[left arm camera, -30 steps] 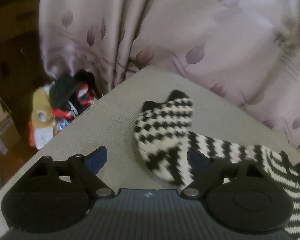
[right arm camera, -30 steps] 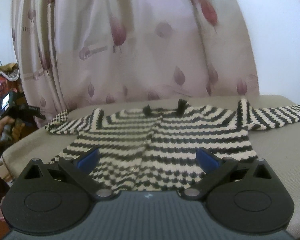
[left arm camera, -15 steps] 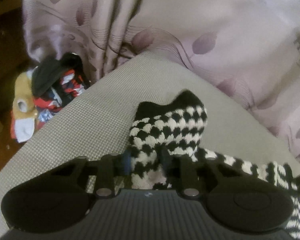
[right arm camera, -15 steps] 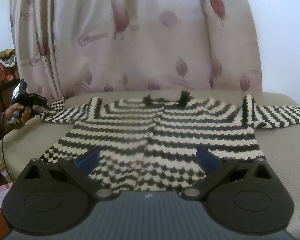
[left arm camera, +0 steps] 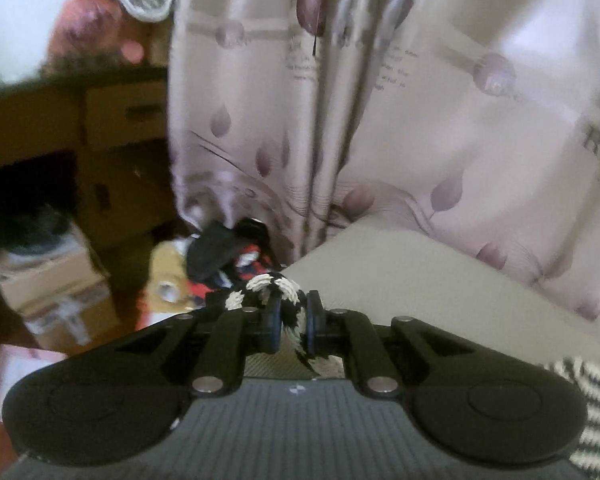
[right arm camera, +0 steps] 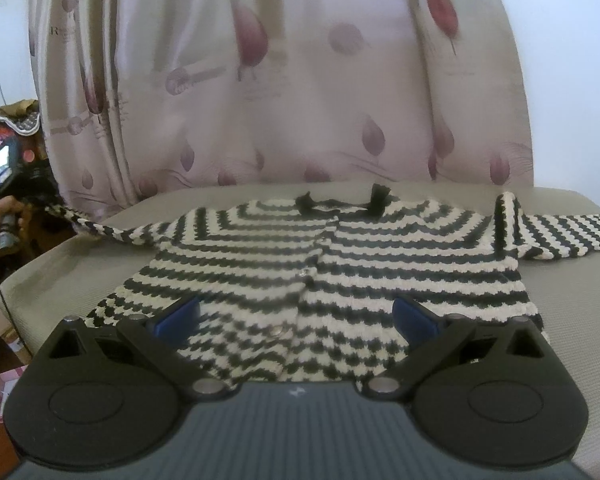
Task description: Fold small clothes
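So the striped cardigan is spread flat and face up on the grey cushion, collar at 12 o'clock in the right wrist view, hem toward 6, and its long axis runs sleeve to sleeve, roughly 9 to 3. Body stays put, so the fold I'd expect is the sleeve coming inward over the chest, meaning travel from 9 toward 3 along that same axis. The left sleeve is lifted off the cushion and stretches out past its left edge toward 9 o'clock, taut-ish, up to the left gripper, whose jaws are closing on the cuff with the knit bunched between the pads. The right sleeve lies flat out at 3 o'clock, untouched. The right gripper hangs over the hem near 6 o'clock with its fingers spread wide and nothing between them, so it's closest to the bottom edge and nowhere near either cuff. Left hand is clearly the one placed for the sleeve fold.
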{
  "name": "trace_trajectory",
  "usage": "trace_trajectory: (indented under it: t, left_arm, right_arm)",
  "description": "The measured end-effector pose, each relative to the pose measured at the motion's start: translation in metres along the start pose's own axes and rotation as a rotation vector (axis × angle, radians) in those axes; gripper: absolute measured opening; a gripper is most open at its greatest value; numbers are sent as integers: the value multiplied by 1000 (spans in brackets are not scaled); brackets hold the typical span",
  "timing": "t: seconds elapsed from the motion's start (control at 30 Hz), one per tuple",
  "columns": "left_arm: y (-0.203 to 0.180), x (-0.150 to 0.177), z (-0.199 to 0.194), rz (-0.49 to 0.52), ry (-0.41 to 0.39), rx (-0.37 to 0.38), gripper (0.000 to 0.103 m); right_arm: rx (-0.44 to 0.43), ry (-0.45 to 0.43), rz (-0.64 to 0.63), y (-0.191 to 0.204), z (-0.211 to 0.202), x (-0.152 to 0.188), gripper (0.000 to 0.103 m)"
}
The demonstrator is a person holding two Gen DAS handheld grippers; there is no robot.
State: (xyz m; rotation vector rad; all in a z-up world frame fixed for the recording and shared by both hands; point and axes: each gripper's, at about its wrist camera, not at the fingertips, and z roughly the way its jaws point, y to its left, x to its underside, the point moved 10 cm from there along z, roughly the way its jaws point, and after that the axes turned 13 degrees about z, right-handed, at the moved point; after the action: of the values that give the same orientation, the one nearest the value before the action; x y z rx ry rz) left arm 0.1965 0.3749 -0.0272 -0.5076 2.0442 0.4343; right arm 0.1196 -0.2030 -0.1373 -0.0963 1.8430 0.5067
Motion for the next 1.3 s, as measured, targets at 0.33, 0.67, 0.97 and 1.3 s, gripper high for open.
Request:
trace_trajectory:
  t: [0.33, 0.67, 0.97, 1.3]
  left_arm:
    - [-6, 37, -29, 116, 20, -73, 49]
    - [-28, 34, -44, 190, -16, -58, 65]
    - [-56, 40, -49, 252, -29, -26, 76]
    - [-185, 74, -85, 233, -89, 423, 100]
  right_arm:
    - [-20, -15, 11, -2, -12, 2, 103]
    - [-8, -35, 57, -15, -21, -1, 103]
    - [-2, -40, 77, -24, -25, -1, 103]
    - [79, -117, 273, -112, -36, -28, 103]
